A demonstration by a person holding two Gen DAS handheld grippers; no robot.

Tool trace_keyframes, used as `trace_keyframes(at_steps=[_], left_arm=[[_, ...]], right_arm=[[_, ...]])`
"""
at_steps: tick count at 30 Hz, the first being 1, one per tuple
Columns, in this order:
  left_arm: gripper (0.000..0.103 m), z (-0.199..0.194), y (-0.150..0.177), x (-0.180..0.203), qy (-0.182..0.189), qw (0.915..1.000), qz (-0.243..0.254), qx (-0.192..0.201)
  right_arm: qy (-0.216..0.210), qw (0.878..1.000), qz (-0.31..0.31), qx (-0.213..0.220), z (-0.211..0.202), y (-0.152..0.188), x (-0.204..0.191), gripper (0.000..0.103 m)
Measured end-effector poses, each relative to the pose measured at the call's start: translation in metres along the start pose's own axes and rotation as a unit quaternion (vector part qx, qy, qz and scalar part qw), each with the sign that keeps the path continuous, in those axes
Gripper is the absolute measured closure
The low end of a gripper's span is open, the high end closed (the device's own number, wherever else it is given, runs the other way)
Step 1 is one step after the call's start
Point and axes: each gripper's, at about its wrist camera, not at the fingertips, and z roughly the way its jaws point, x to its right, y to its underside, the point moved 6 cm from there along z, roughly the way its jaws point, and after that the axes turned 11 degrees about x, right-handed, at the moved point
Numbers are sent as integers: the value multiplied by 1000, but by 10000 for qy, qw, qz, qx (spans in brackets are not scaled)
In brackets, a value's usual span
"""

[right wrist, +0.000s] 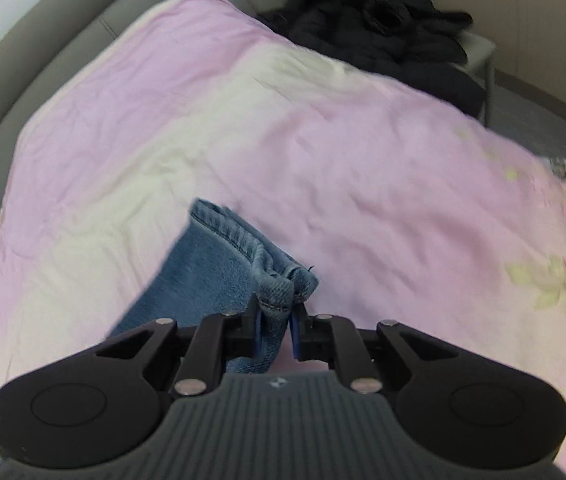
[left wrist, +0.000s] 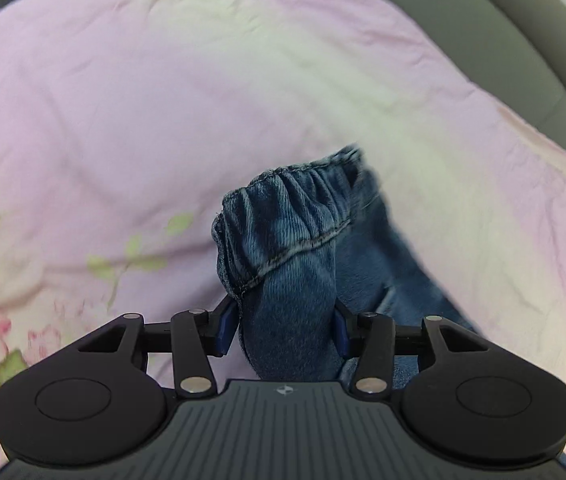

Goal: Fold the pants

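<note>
Left gripper clamped on bunched elastic waistband of denim pants, fabric rising toward 12 o'clock over pink floral bedspread. Right gripper pinching hem corner of pants, leg trailing to 10 o'clock; dark clothes pile far at 1 o'clock.

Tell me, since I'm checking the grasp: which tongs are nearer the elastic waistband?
Left. The left tongs clamp the jeans just below the elastic waistband; the right tongs grip a hemmed edge, no waistband in view.

Pants hang low centre over the bed; clothes lie beyond it, upper right.
</note>
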Motion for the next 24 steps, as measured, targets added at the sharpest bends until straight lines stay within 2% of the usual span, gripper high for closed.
trace_keyframes(at_steps=[2, 5, 7, 10, 12, 15, 18, 21, 24], left_arm=[[49, 16, 11, -11, -78, 10000, -43, -33], [49, 30, 15, -17, -89, 9996, -249, -88], [46, 33, 15, -15, -109, 9999, -54, -123], [34, 31, 13, -15, -101, 9995, 109, -273], [26, 23, 8, -12, -122, 9991, 303, -274], [23, 8, 1, -5, -255, 9967, 755, -167], [23, -12, -2, 6, -433, 9898, 1357, 30], [23, -33, -8, 22, -540, 9763, 2047, 442], [23, -42, -15, 44, -300, 9673, 2439, 623]], right_arm=[[98, 9998, 126, -94, 14, 21, 19, 96], [73, 9997, 192, -117, 28, 34, 28, 95], [106, 9997, 143, -176, 34, 36, 28, 94], [148, 9995, 9, -274, 36, 34, 24, 91], [254, 9991, -214, -254, 32, 30, 23, 70], [422, 9971, -631, -102, 17, 21, 24, 61], [318, 9959, -848, -12, -3, 15, 20, 60], [147, 9914, -1295, 149, -21, 6, 6, 57], [-138, 9850, -1701, 239, -27, -3, -15, 56]])
